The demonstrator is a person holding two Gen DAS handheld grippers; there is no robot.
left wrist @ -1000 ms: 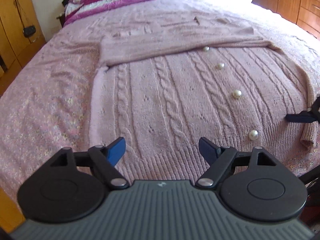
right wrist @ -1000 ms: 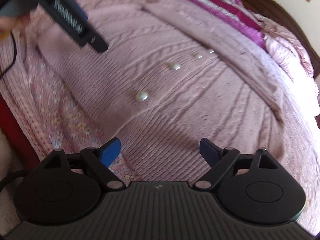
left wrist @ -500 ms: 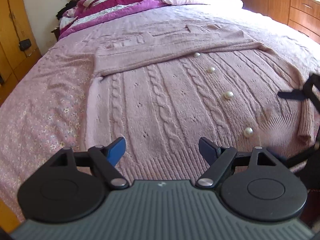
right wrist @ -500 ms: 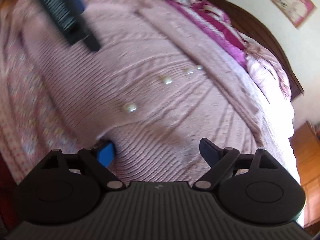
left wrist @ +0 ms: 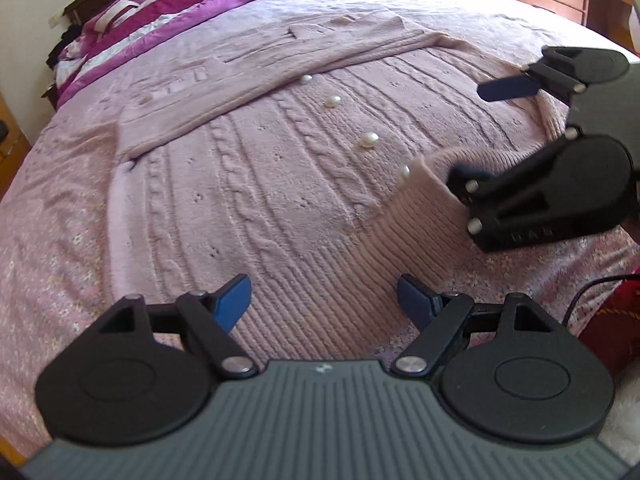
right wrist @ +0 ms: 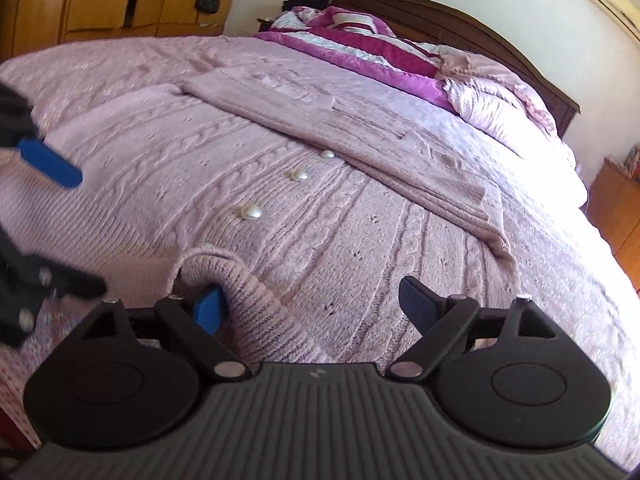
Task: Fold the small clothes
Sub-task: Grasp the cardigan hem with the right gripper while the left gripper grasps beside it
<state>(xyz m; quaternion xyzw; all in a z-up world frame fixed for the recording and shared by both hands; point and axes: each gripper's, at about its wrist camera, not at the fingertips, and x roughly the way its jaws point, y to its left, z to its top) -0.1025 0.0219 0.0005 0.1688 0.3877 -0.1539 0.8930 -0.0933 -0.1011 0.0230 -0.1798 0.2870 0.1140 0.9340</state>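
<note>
**Lifting a soft knit hem at the corner**

Looking along the left gripper (left wrist: 323, 300), its blue pads stand spread and empty at the bottom centre, just above the ribbed hem of a pink cable-knit cardigan (left wrist: 248, 184). The cardigan lies flat across the bedspread (left wrist: 52, 208), filling the middle of the frame, one sleeve (left wrist: 256, 76) folded across its top. Pearl buttons (left wrist: 369, 140) run diagonally toward the right. At the right edge, the right gripper (left wrist: 476, 136) has one finger tucked under the hem corner (left wrist: 432, 184), which is humped up over it.

From the right wrist view, the right gripper (right wrist: 310, 300) also stands wide: the knit drapes over its left pad (right wrist: 208, 308) at lower left, the other pad clear of it, so nothing is pinched.

The knit looks light, floppy and stretchy, likely to sag and slide rather than hold a crease. Ribbed hem corners seem the firmest holds; both corners should rise together, clear of the hard buttons.
</note>
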